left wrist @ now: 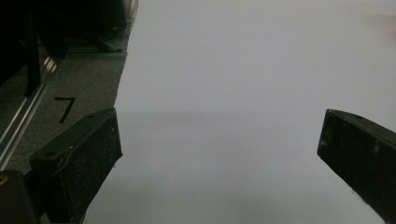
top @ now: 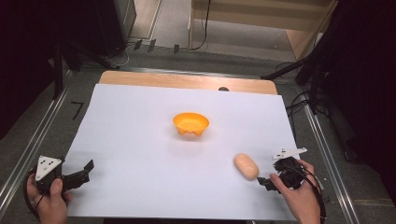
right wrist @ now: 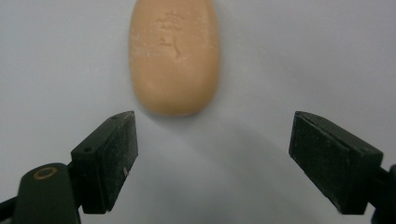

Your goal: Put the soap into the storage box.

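With jaws spread and empty, the right gripper (right wrist: 212,154) lines up on the bread roll (right wrist: 174,56); next, advance until both pads flank it, then close.

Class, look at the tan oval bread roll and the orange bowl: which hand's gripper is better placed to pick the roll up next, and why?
Right. The right gripper sits just beside the bread roll, jaws open and pointed at it. The left gripper rests at the table's far left, facing bare white paper.
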`<state>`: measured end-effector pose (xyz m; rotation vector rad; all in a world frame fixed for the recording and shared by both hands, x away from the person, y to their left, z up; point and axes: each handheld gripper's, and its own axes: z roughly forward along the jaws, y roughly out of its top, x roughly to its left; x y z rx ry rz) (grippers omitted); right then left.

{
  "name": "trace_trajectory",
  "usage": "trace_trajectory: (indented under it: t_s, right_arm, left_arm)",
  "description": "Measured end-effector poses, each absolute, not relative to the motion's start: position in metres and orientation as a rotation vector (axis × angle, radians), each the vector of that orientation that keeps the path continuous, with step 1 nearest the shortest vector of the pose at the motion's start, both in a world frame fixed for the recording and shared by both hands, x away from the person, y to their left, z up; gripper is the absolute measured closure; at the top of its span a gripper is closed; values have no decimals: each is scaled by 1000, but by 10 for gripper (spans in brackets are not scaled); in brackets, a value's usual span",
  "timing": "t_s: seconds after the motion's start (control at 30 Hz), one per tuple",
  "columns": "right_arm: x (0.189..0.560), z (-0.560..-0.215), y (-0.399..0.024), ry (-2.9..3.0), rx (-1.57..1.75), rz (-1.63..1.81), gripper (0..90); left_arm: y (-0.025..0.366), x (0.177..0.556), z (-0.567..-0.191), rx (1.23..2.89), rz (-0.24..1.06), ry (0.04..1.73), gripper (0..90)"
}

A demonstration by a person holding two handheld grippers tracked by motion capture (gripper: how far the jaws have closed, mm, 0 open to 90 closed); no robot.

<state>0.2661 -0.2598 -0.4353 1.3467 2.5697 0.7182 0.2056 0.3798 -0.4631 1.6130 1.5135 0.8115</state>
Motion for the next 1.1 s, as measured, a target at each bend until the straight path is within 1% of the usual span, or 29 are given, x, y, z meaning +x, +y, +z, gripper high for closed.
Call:
trace_trajectory:
  t_s: [0.3, 0.67, 0.87, 1.1]
  right_arm:
    - [282, -441, -233, 2614, 1357, 699, 160]
    - [299, -448, -216, 2636, 1379, 659, 163]
    - [306, -456, -207, 2656, 1388, 602, 229]
    - [304, -458, -200, 2640, 1333, 540, 254]
  left_arm:
    - [380, 206, -463, 1615, 807, 1513, 1]
    - [380, 206, -463, 1617, 805, 1519, 0]
    - [380, 206, -463, 1613, 804, 1517, 0]
    - [381, 206, -463, 1611, 802, 1518, 1]
